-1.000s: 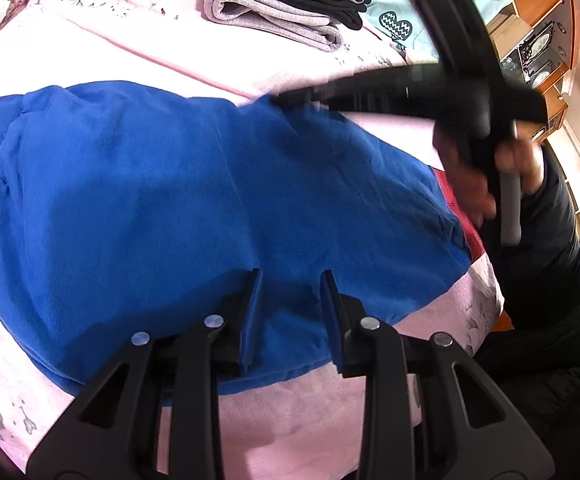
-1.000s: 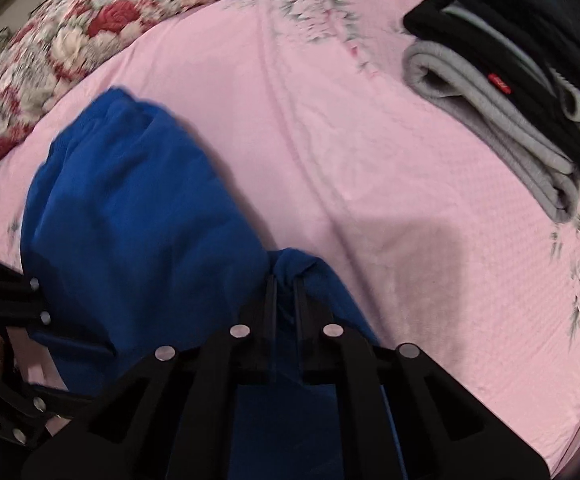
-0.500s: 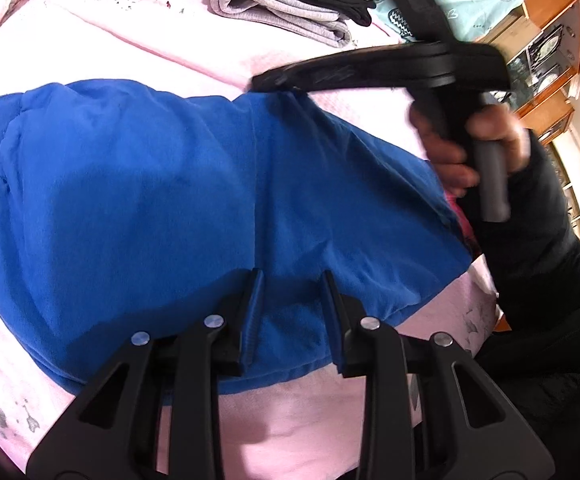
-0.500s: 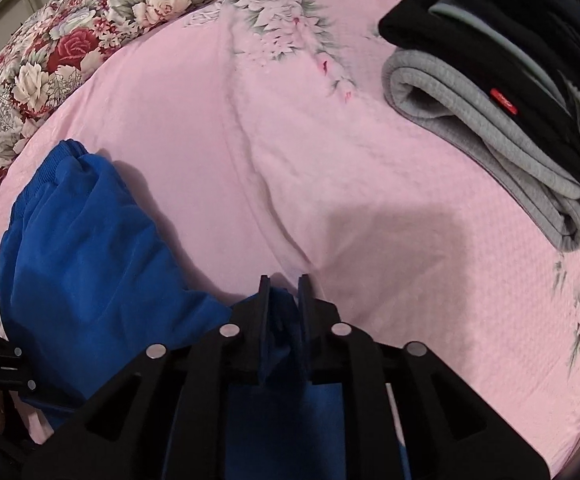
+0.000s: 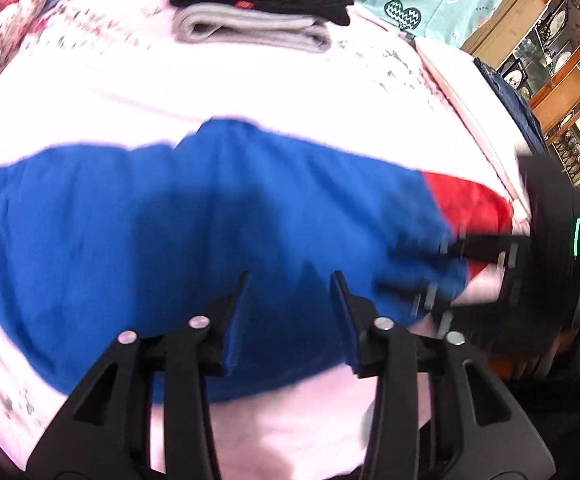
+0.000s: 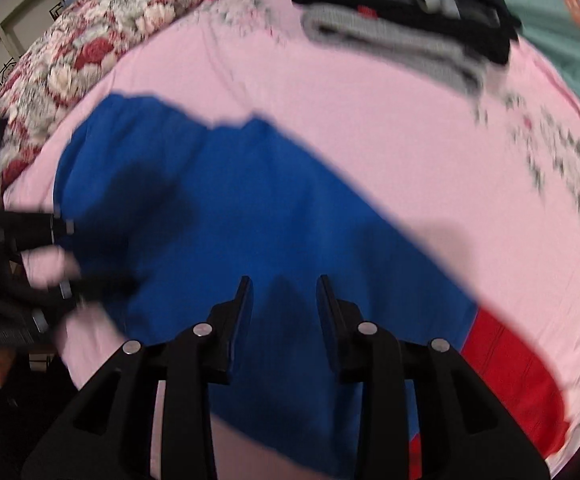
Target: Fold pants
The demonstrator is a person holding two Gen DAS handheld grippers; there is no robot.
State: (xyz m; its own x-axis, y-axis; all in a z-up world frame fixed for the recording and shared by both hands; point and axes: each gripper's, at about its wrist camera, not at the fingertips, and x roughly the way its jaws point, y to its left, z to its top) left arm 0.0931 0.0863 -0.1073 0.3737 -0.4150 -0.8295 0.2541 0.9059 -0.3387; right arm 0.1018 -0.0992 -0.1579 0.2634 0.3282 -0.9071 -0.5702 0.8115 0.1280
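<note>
Blue pants (image 5: 194, 232) lie folded across the pink bedsheet, with a red band (image 5: 469, 200) at their right end; they also show in the right wrist view (image 6: 270, 216), red band (image 6: 509, 372) at lower right. My left gripper (image 5: 290, 292) is open and empty, hovering over the pants' near edge. My right gripper (image 6: 284, 296) is open and empty above the pants' near right part; it appears blurred in the left wrist view (image 5: 449, 272). The left gripper shows at the left edge of the right wrist view (image 6: 62, 256).
A stack of folded grey and black clothes (image 5: 262, 8) lies at the far side of the bed (image 5: 329, 88), also in the right wrist view (image 6: 405, 12). A floral pillow (image 6: 122, 24) lies far left. Wooden shelves (image 5: 549, 60) stand to the right.
My right gripper let go of the blue fold it carried and opened. It swung from the far side down to the pants' right near edge. Both views are motion-blurred.
</note>
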